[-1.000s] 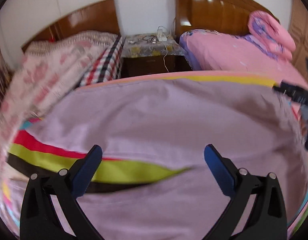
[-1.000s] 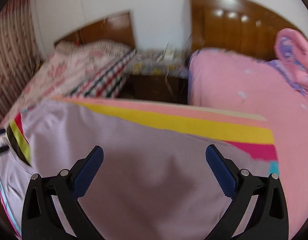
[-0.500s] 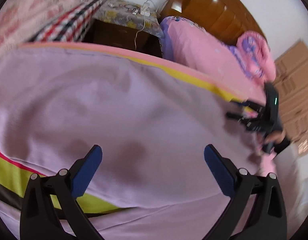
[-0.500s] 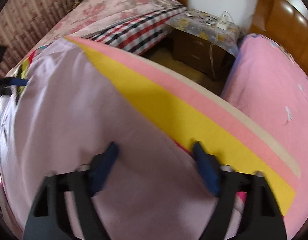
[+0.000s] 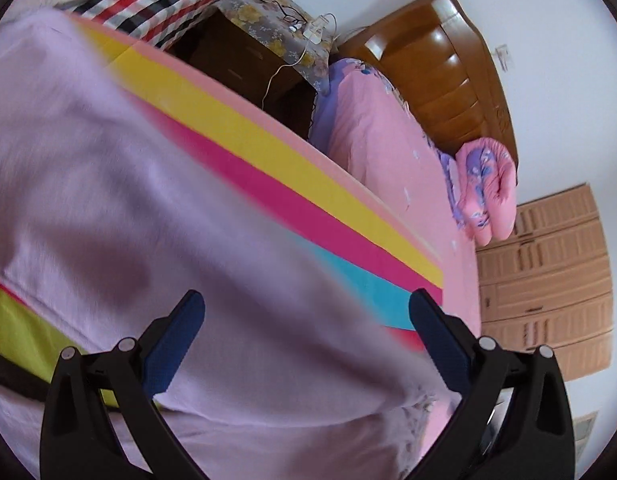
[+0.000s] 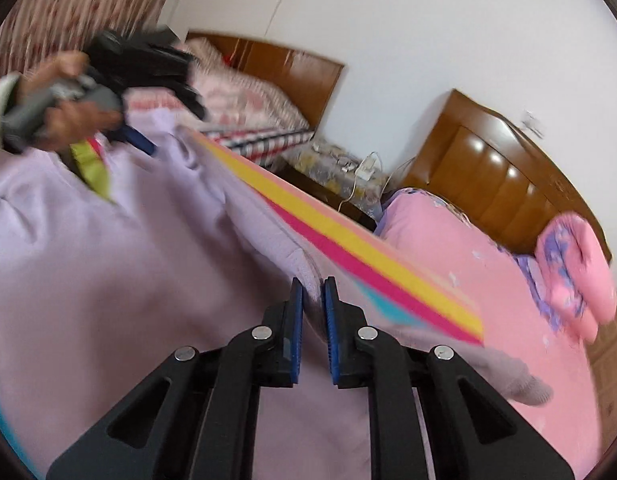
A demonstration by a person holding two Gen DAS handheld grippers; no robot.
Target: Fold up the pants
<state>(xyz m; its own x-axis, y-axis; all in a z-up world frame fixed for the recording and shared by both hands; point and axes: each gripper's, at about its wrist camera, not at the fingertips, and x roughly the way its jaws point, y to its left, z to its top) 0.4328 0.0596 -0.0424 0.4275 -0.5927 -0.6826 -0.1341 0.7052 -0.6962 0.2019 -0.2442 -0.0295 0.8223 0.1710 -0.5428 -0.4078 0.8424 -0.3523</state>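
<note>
Lilac pants (image 5: 120, 184) lie spread on a bed sheet with yellow, pink and blue stripes (image 5: 268, 152). My left gripper (image 5: 306, 320) hovers just over the cloth, jaws wide open and nothing pinched between the blue pads (image 5: 176, 340). In the right wrist view my right gripper (image 6: 313, 300) is shut on a raised fold at the edge of the pants (image 6: 148, 280), beside the striped sheet (image 6: 348, 248). Far left in that view, a hand (image 6: 68, 116) holds the left gripper (image 6: 170, 128) at the pants' other end; it is blurred.
A pink bed (image 6: 488, 280) with a rolled pink quilt (image 6: 576, 276) and a wooden headboard (image 6: 500, 176) lies to the right. A dark nightstand (image 5: 244, 56) with a white cable stands between the beds. Also in view: a plaid-covered bed (image 5: 156, 4) and a wardrobe (image 5: 548, 280).
My right gripper has gone from open to shut on a fold of the pants' edge. The left wrist view has swung right, and the left gripper stays open.
</note>
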